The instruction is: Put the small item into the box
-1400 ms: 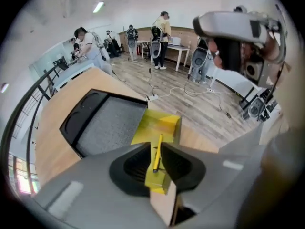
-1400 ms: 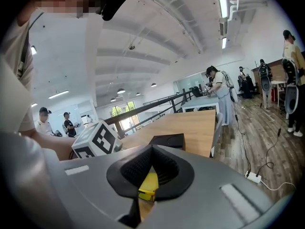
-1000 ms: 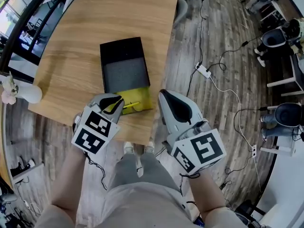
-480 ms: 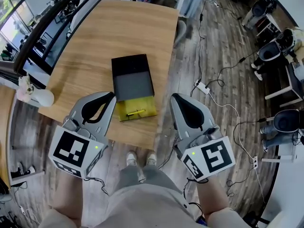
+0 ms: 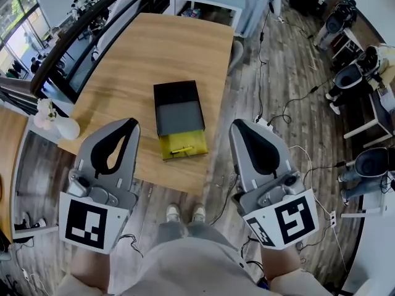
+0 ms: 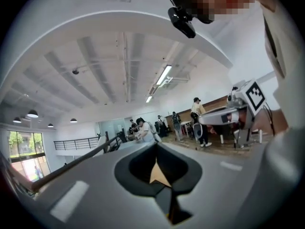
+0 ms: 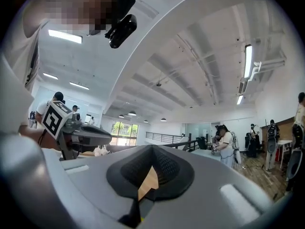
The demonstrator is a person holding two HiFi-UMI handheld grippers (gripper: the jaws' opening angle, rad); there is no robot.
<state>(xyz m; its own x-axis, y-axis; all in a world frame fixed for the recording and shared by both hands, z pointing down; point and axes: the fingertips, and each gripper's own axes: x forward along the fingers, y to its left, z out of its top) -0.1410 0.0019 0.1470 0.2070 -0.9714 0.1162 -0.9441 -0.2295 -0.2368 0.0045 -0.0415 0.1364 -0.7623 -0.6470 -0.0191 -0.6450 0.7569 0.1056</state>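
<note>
Head view: left gripper (image 5: 130, 124) withdrawn from box (image 5: 176, 92).

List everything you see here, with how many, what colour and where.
Wooden table: one, light brown, centre.
Open rectangular box: one, black with grey floor, on the table.
Flat tray: one, yellow, against the box's near end.
Thin stick-shaped item: one, yellow, lying on the tray.
Vase of flowers: one, white, table's near left corner.
Shoes: two, white, floor below the table.
Left claw: one, grey, shut, empty.
Right claw: one, grey, shut, empty.
</note>
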